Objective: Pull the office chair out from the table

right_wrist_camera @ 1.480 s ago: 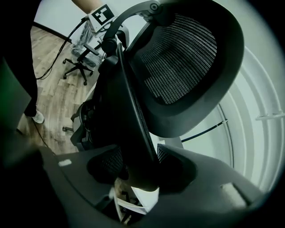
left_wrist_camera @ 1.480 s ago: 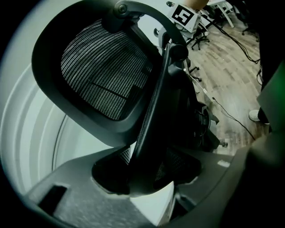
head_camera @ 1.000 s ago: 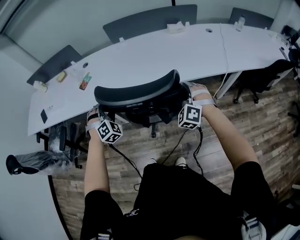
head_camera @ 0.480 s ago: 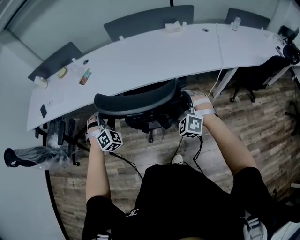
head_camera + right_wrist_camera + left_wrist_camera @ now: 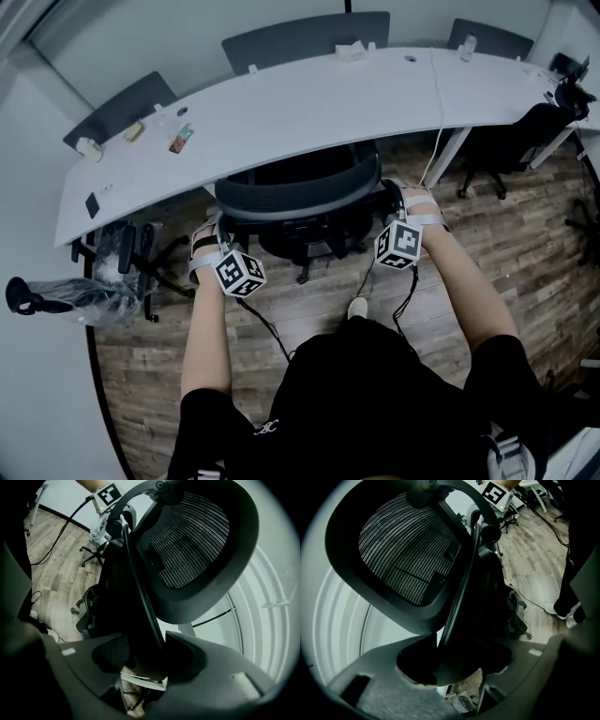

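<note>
The black mesh-backed office chair (image 5: 295, 199) is being held by both side edges of its backrest. It is sitting at the upper middle of the head view, just below the long white curved table (image 5: 281, 108), with its seat partly tucked under the table edge. The backrest's left frame edge is being clamped between the jaws of the left gripper (image 5: 457, 665), and the opposite edge is being clamped the same way by the right gripper (image 5: 145, 660).

The pulling step itself is judged to be in hand, since the chair is not yet clear of the table. For the next move, both grips are best held firm and drawn evenly toward the bottom of the frame. That way the chair is being rolled straight over the wood-plank floor (image 5: 309, 300).

No container with readable contents is being shown. A translucent bag-like bundle (image 5: 89, 302) is lying at the left edge, and what it holds cannot be told.
</note>
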